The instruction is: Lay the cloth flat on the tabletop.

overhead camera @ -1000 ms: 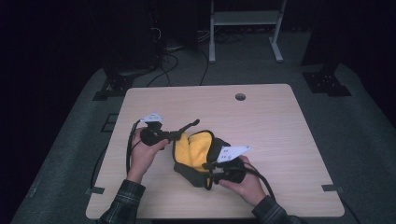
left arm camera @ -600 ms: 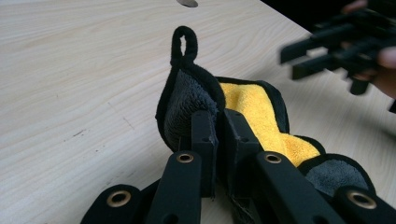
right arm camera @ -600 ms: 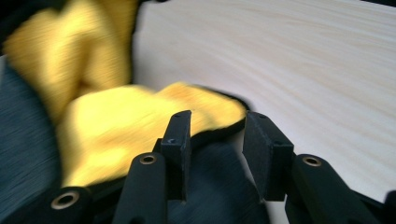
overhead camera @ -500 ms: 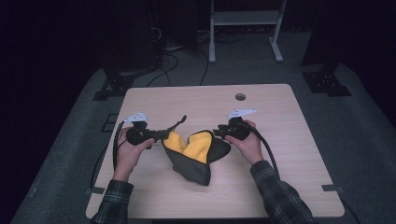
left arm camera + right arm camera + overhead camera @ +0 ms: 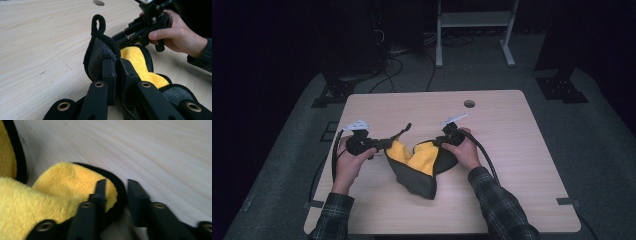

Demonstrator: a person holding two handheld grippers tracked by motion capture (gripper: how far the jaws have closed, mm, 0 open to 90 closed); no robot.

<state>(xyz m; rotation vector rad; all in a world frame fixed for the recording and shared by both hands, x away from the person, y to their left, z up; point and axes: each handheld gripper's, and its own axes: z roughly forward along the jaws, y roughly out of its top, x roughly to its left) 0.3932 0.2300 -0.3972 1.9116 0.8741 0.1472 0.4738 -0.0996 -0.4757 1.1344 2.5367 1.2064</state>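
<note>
One yellow-and-grey cloth (image 5: 414,162), one table (image 5: 512,150), two claws: left claw (image 5: 382,144), right claw (image 5: 438,142).

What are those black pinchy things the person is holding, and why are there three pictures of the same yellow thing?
They are hand-held grippers, like big tongs with two black jaws. A person holds one in each hand at a wooden table.

One picture comes from a camera up high, looking down. The other two come from little cameras riding on each gripper, looking along its jaws.

On the table lies a soft cloth, yellow on one side and grey on the other, with a black edge and a small hanging loop.

The left gripper is pinched shut on the corner by the loop. The right gripper has just been closing its jaws around the cloth's opposite edge, which sits between them.
</note>
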